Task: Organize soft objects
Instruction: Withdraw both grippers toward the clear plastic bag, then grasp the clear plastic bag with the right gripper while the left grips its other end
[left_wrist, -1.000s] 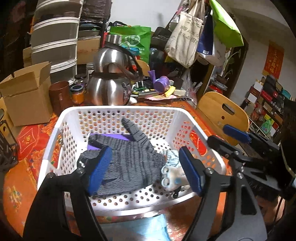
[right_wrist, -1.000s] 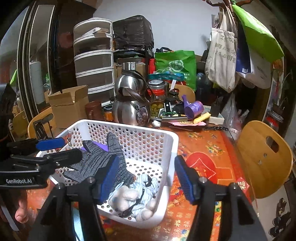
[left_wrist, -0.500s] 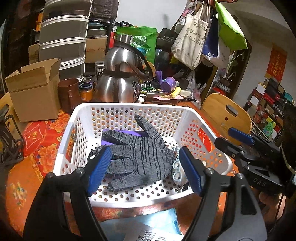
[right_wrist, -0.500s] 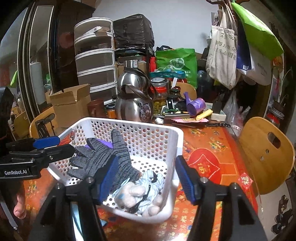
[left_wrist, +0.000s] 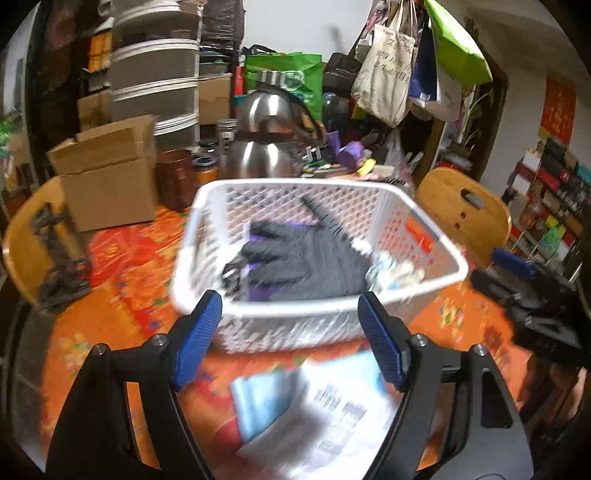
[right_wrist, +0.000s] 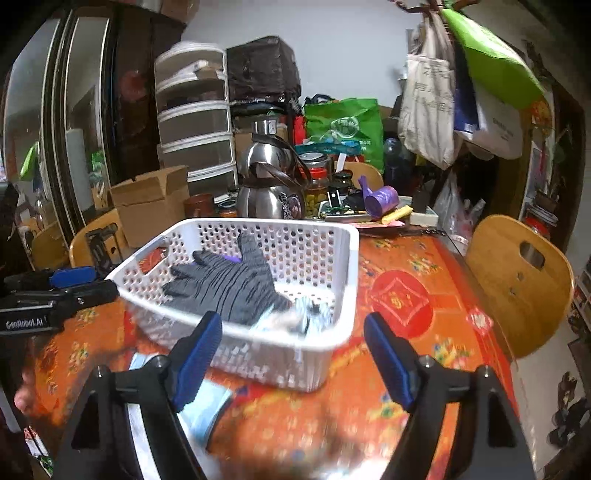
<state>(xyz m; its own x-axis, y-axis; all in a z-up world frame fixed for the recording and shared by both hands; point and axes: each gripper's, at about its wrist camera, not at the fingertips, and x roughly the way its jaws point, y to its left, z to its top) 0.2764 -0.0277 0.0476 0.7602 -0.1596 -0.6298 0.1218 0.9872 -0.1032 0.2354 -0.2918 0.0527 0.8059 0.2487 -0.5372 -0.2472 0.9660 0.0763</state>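
- A grey knit glove (right_wrist: 236, 288) lies in a white perforated basket (right_wrist: 347, 258) on the table, over something purple.
- It looks light and floppy; pinching the cuff seems best.
- Left gripper (left_wrist: 290, 341) is spread and empty.
- Right gripper (right_wrist: 293, 356) is opening, nothing between its jaws.

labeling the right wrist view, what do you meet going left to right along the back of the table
cardboard box → brown cup → steel kettle → jar with red lid → purple roll → wooden chair back
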